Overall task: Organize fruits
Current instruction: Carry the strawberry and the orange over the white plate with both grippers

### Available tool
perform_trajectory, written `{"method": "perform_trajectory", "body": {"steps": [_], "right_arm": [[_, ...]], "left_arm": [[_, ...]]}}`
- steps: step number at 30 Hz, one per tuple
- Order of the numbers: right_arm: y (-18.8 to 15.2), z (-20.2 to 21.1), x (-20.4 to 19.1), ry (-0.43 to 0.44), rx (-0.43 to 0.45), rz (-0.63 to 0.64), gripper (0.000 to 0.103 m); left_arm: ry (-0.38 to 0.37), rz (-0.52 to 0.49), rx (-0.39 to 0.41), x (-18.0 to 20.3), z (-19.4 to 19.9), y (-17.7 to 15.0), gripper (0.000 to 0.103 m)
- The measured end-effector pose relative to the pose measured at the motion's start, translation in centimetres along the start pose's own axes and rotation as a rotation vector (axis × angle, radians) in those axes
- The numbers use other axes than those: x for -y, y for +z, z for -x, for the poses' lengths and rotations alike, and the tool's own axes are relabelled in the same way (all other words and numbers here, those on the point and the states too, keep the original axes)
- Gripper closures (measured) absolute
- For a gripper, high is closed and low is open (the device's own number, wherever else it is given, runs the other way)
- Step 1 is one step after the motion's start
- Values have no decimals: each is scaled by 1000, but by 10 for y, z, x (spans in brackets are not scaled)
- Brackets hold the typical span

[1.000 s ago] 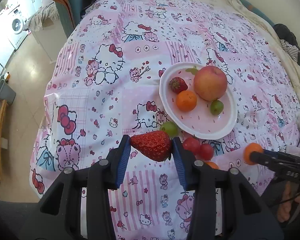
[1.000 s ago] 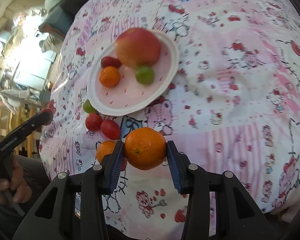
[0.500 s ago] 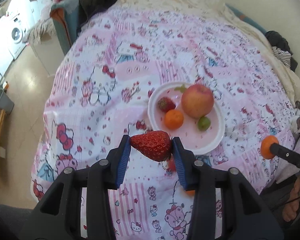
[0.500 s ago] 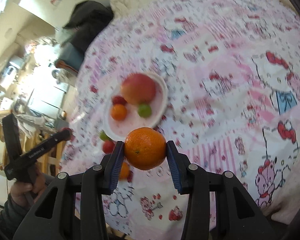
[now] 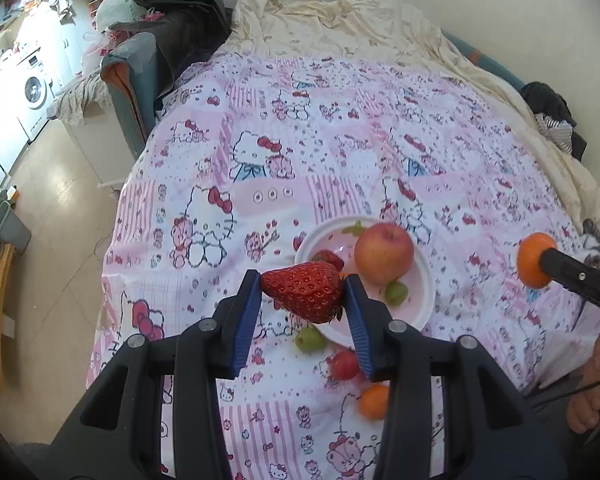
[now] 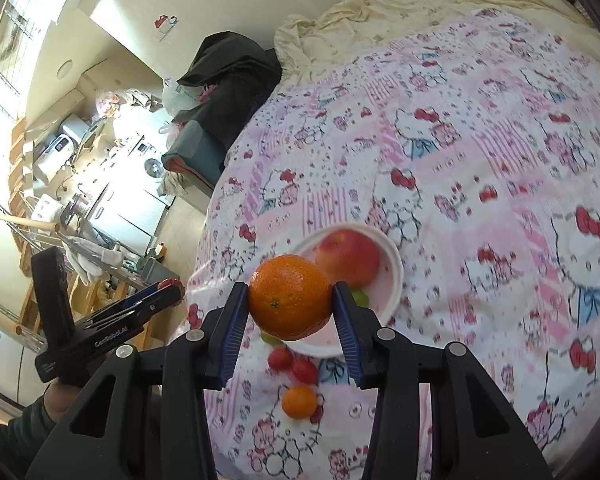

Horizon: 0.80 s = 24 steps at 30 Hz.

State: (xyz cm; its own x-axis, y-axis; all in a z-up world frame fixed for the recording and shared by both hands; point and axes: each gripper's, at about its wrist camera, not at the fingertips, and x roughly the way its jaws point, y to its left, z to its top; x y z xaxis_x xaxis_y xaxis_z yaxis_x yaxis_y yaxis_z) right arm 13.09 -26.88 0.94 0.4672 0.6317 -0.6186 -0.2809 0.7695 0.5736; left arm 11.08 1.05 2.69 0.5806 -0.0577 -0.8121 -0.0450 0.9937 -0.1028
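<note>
My left gripper (image 5: pixel 302 292) is shut on a big red strawberry (image 5: pixel 304 291), held high above the pink patterned bedspread. My right gripper (image 6: pixel 290 304) is shut on an orange mandarin (image 6: pixel 289 297); that mandarin (image 5: pixel 534 261) also shows at the right edge of the left wrist view. Below them lies a white plate (image 5: pixel 422 312) with an apple (image 5: pixel 384 253), a green grape (image 5: pixel 396 293) and a partly hidden strawberry (image 5: pixel 327 258). Loose on the cover in front of the plate are a green grape (image 5: pixel 310 340), red cherry tomatoes (image 6: pixel 293 364) and a small mandarin (image 6: pixel 299 401).
The bed's left edge drops to a tiled floor (image 5: pixel 56 216). A blue-grey chair (image 5: pixel 130 76) with dark clothes stands at the far left corner. A crumpled cream sheet (image 5: pixel 340 20) covers the far end. A person's hand (image 5: pixel 592 396) holds the right tool.
Both grippers have risen well above the bed with their fruit and tilted up. The plate and loose fruit look smaller and lower in both views. Neither grip changed.
</note>
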Motion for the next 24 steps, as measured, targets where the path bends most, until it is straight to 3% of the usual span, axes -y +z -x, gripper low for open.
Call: {"method": "perform_trajectory", "body": {"steps": [7, 15, 24], "right_arm": [[33, -14, -19, 22, -2, 41, 58], [51, -53, -15, 4, -62, 32, 58], [41, -108, 32, -84, -189, -71, 58]], "left_arm": [[10, -45, 36, 8, -3, 27, 65], [-11, -61, -57, 17, -52, 33, 65], [-42, -84, -186, 18, -118, 14, 65]]}}
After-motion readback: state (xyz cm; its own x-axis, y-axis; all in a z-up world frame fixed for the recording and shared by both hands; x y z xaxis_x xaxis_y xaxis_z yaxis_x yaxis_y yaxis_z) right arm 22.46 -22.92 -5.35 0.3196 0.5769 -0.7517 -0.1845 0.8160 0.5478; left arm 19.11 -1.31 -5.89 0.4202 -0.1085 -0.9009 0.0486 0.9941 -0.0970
